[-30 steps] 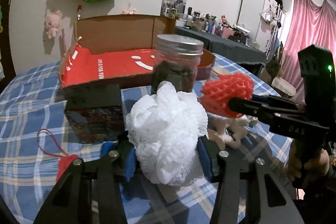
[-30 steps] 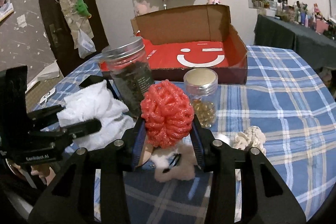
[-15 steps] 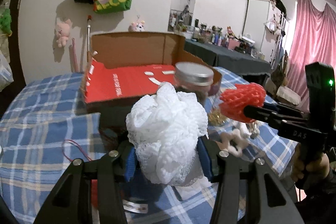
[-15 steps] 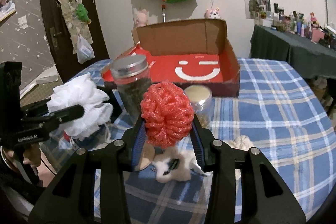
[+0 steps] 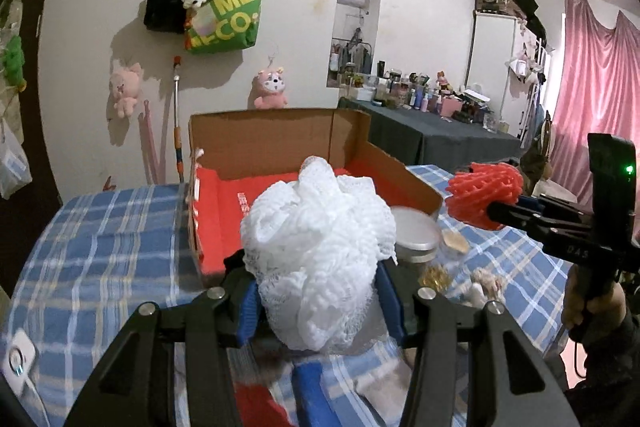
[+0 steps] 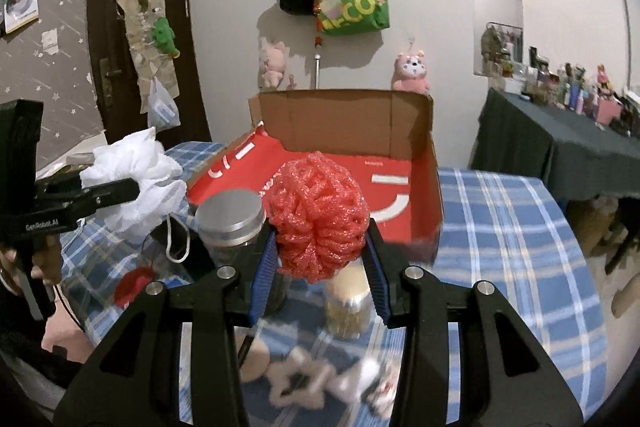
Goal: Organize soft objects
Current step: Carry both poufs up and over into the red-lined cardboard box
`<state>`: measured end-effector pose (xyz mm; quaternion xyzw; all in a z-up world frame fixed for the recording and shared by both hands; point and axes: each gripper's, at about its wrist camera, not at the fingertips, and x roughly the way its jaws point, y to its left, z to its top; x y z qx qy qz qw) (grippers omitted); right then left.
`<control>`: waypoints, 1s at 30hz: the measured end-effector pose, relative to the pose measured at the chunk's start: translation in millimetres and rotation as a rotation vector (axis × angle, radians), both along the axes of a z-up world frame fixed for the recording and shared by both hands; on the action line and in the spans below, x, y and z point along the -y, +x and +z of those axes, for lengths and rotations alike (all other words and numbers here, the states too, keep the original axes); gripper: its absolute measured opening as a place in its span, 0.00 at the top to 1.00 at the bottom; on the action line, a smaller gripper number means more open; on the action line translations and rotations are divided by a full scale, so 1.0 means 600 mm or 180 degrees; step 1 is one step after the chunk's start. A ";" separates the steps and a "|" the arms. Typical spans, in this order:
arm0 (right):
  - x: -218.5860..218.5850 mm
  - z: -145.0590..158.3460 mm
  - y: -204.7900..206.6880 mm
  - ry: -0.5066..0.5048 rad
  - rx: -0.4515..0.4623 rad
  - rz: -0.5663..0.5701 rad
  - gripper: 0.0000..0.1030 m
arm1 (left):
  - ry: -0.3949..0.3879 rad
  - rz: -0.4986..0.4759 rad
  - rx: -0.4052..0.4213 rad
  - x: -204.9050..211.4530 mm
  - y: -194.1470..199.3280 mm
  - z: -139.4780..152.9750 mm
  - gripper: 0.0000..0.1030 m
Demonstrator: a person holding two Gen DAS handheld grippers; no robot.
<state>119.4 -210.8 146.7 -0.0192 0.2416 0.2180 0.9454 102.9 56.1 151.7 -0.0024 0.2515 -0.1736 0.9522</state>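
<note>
My left gripper is shut on a white mesh bath pouf, held above the table in front of the open cardboard box with a red floor. My right gripper is shut on a red mesh pouf, also lifted, near the box's front edge. In the left wrist view the right gripper holds the red pouf at the right. In the right wrist view the left gripper holds the white pouf at the left.
A large jar with a metal lid and a small jar of golden beads stand on the blue plaid table in front of the box. Small plush toys and a red item lie near the front edge.
Both grippers have risen with their poufs and moved towards the box. The jars and toys now sit lower in both views.
</note>
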 end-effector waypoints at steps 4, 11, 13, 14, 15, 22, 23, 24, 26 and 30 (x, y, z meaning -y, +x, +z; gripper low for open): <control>-0.007 0.016 0.041 -0.0047 -0.0045 0.0148 0.62 | 0.0137 -0.0053 0.0020 0.004 0.039 0.017 0.49; -0.040 0.034 0.137 -0.0371 -0.0133 0.0334 0.62 | 0.0283 -0.0228 -0.0060 0.020 0.127 0.039 0.49; -0.048 0.034 0.166 -0.0402 -0.0199 0.0384 0.62 | 0.0313 -0.0261 -0.0130 0.026 0.160 0.040 0.49; -0.055 0.033 0.189 -0.0436 -0.0244 0.0414 0.62 | 0.0324 -0.0272 -0.0164 0.027 0.177 0.039 0.49; -0.060 0.032 0.208 -0.0465 -0.0285 0.0425 0.62 | 0.0339 -0.0297 -0.0216 0.031 0.196 0.037 0.48; -0.094 -0.002 0.342 -0.0590 -0.0632 0.0391 0.62 | 0.0432 -0.0275 -0.0587 0.049 0.322 0.000 0.48; -0.099 -0.011 0.364 -0.0604 -0.0706 0.0376 0.62 | 0.0458 -0.0257 -0.0645 0.053 0.340 -0.007 0.48; -0.101 -0.019 0.380 -0.0620 -0.0757 0.0355 0.62 | 0.0494 -0.0238 -0.0701 0.057 0.358 -0.015 0.48; -0.109 -0.037 0.420 -0.0643 -0.0904 0.0291 0.62 | 0.0533 -0.0198 -0.0785 0.063 0.389 -0.030 0.48; -0.116 -0.065 0.476 -0.0650 -0.1141 0.0218 0.62 | 0.0597 -0.0083 -0.0950 0.069 0.447 -0.061 0.48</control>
